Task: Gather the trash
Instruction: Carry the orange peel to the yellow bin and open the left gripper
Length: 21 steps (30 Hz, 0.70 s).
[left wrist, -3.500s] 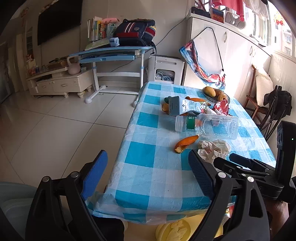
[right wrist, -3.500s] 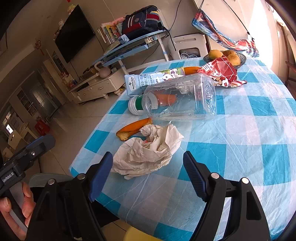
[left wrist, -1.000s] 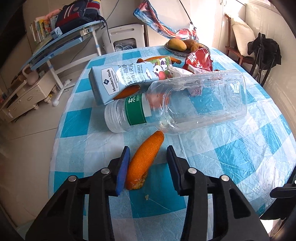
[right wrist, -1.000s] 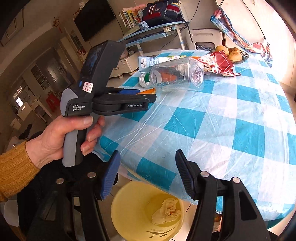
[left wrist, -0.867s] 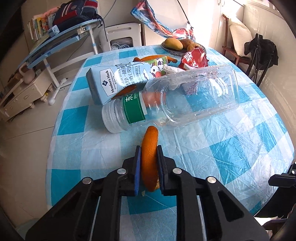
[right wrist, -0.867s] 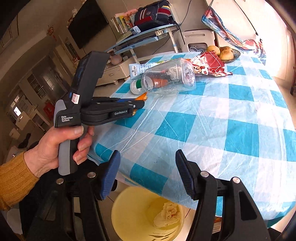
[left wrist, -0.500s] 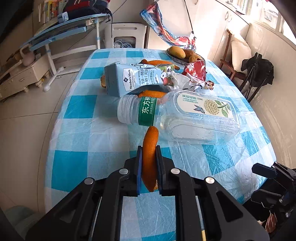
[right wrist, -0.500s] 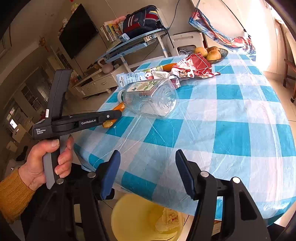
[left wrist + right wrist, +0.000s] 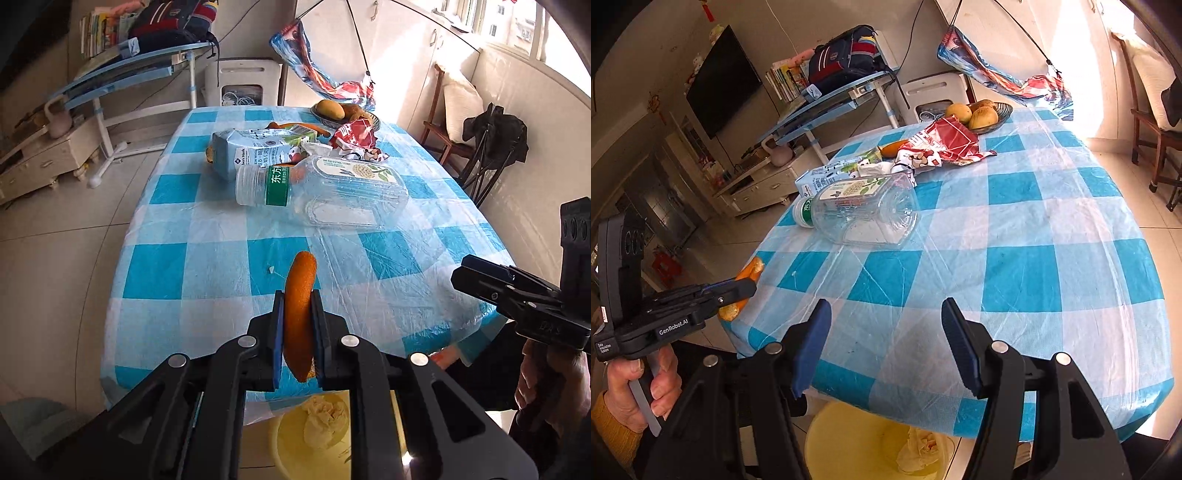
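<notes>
1. The orange peel point(image 9: 300, 314) is clamped between the two blue pads of the left gripper point(image 9: 298, 334), lifted clear of the table's near edge, its curved tip pointing up and away from the camera.
2. Below it, on the floor by the table, stands a yellow bin point(image 9: 291, 446) with a crumpled tissue point(image 9: 325, 419) already inside.
3. From the right wrist view the same peel point(image 9: 748, 277) shows beyond the table's left corner, held by the left gripper point(image 9: 738, 291) in a hand point(image 9: 642, 387) with a mustard sleeve.
4. The right gripper point(image 9: 886, 345) hangs with its jaws spread wide and nothing between them, above the table's near edge and the bin point(image 9: 849, 443).
5. Farther back on the blue-checked tablecloth point(image 9: 207, 236) lies a clear plastic bottle point(image 9: 325, 194) on its side, green-labelled neck to the left.
6. Behind it lie a milk carton point(image 9: 255, 153), a red snack wrapper point(image 9: 354, 136) and a fruit bowl point(image 9: 343, 112).
</notes>
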### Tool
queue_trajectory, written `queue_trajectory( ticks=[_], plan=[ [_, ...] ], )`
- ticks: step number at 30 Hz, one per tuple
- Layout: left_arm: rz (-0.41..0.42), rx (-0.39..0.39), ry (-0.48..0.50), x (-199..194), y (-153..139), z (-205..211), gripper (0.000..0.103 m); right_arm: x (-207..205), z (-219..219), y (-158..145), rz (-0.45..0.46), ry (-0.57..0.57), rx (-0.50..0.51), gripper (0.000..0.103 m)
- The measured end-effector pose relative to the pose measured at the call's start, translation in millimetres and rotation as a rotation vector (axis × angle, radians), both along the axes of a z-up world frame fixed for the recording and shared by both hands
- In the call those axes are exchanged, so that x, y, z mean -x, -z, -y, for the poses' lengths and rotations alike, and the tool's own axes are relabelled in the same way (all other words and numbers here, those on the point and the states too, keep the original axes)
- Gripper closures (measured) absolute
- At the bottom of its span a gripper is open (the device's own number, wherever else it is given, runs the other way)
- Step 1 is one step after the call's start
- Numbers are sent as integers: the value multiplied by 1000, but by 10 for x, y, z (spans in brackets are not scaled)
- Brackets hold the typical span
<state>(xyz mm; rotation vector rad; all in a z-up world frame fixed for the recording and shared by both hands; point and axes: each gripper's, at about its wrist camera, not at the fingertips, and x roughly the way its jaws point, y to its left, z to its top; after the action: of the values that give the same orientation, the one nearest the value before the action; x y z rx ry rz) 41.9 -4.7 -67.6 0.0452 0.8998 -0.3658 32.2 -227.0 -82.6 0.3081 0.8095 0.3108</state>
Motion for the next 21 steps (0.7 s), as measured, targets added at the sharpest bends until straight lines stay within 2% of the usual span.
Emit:
queue_trajectory(
  ticks=[5,9,12,14,17,19,21],
  plan=[
    [-8,-15,26,236,37,77,90,19,-32,-3,8,3,22,42],
    [-70,-3,73,423,158,155,90,38,-126,-12,9,21,133,37],
    [-137,-50,162,601,334,334,89,30,-185,4,-7,38,219,37],
    [-144,-91,180,703,412,399,86,22,-195,17,-23,45,250,35],
    [-128,-100,175,769,413,398,76,31,-223,11,-32,49,297,33],
    [-104,-89,148,768,378,349,64,39,-263,1,-31,46,343,32],
    [-62,-89,101,744,327,285,59,40,-309,-8,-30,40,386,30]
  ],
)
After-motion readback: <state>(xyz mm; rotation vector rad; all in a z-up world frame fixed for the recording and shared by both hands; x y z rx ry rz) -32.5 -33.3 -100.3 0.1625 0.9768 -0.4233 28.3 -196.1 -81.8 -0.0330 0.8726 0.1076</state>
